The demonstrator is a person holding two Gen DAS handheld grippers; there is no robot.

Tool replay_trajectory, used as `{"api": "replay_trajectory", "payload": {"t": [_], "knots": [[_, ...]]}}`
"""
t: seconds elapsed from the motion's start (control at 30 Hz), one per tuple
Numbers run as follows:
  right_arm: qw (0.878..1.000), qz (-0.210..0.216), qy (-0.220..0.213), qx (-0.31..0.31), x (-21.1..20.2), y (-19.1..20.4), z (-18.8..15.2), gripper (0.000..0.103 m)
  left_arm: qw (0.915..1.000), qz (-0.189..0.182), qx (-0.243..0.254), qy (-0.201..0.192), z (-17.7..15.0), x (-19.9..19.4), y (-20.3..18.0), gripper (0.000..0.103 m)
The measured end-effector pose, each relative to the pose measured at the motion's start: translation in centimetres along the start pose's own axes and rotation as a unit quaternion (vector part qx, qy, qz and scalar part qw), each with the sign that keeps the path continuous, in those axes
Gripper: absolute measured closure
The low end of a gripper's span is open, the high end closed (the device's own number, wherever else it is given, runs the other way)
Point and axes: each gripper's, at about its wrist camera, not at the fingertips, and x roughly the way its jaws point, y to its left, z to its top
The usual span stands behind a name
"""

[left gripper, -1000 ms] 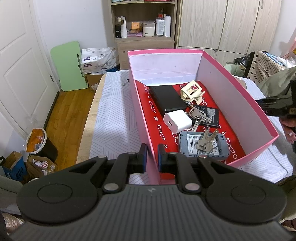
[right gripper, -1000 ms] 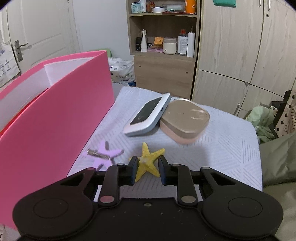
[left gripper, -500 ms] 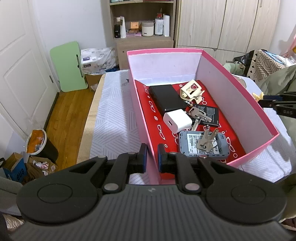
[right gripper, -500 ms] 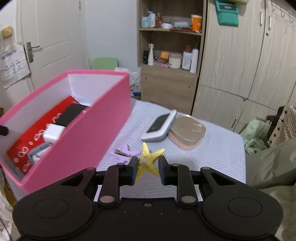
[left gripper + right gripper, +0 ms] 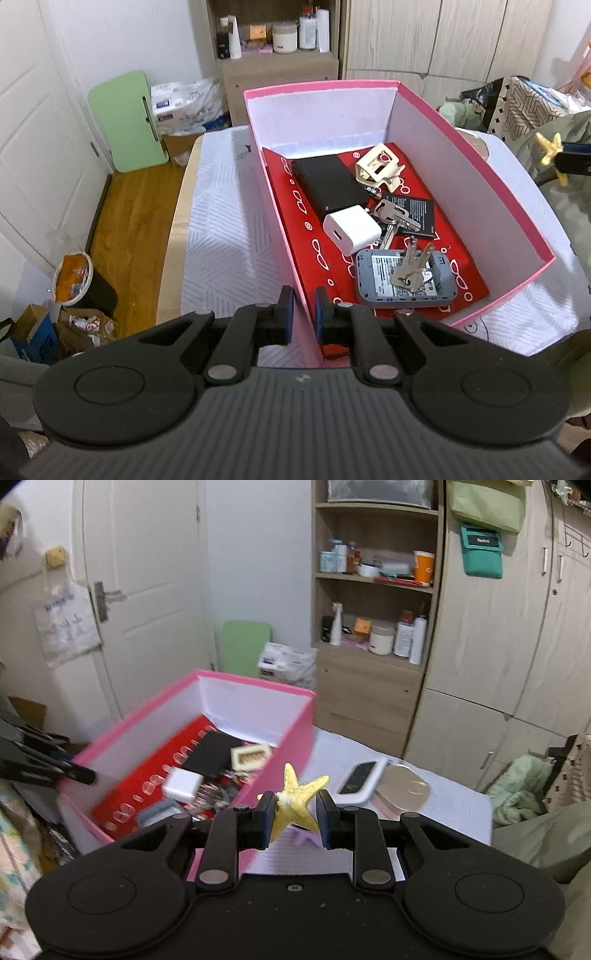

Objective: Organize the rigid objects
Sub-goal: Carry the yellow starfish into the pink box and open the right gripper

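The right gripper (image 5: pixel 294 814) had its two fingers (image 5: pixel 264 821) closed on a yellow starfish (image 5: pixel 295 801), pinched across the body with its arms sticking up and out past the pads. The starfish hung in the air just off the near long wall of the pink box (image 5: pixel 284 753), above the rim and not yet over the opening, so it was probably being carried there to be dropped in.

The left gripper (image 5: pixel 303 320) was nearly closed on the box's near corner wall, one finger (image 5: pixel 285 317) outside and the other inside, most likely to steady the box while things went in.

Inside the box, on the red lining, lay a black slab (image 5: pixel 330 184), a white charger (image 5: pixel 351 228), keys (image 5: pixel 397 218), a grey device (image 5: pixel 402 280) and a cream clip (image 5: pixel 378 166).

Beyond the box's far end, on the white cloth (image 5: pixel 450 801), a white handset (image 5: pixel 360 777) and a beige case (image 5: pixel 404 792) remained outside, touching each other.
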Motion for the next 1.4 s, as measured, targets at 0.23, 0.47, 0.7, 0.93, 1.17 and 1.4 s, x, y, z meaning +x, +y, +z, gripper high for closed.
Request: {"api": "replay_trajectory", "payload": {"t": [0.23, 0.47, 0.7, 0.93, 1.17, 1.4], "knots": [[0.997, 0.077, 0.005, 0.009, -0.2, 2.2, 1.7, 0.075, 0.9995, -0.002, 0.003, 0.033, 1.2, 0.0, 0.0, 0.093], [0.989, 0.141, 0.03, -0.006, 3.3, 5.0, 2.3, 0.075, 0.9996, -0.001, 0.003, 0.028, 1.0, -0.2, -0.1, 0.093], [0.985, 0.156, 0.07, 0.0, 9.6, 6.3, 3.6, 0.075, 0.9998, 0.005, 0.0, 0.019, 0.8, -0.3, -0.3, 0.093], [0.987, 0.121, 0.104, 0.014, 14.6, 5.7, 3.8, 0.075, 0.9998, 0.014, 0.002, 0.017, 0.7, -0.3, -0.6, 0.093], [0.99, 0.097, 0.097, 0.019, 14.5, 5.1, 3.6, 0.069, 0.9997, 0.015, -0.003, 0.017, 0.7, -0.2, -0.7, 0.093], [0.993, 0.092, 0.047, 0.054, 7.4, 1.7, 2.9, 0.063, 0.9998, 0.018, 0.001, 0.008, 0.3, -0.4, -0.8, 0.093]]}}
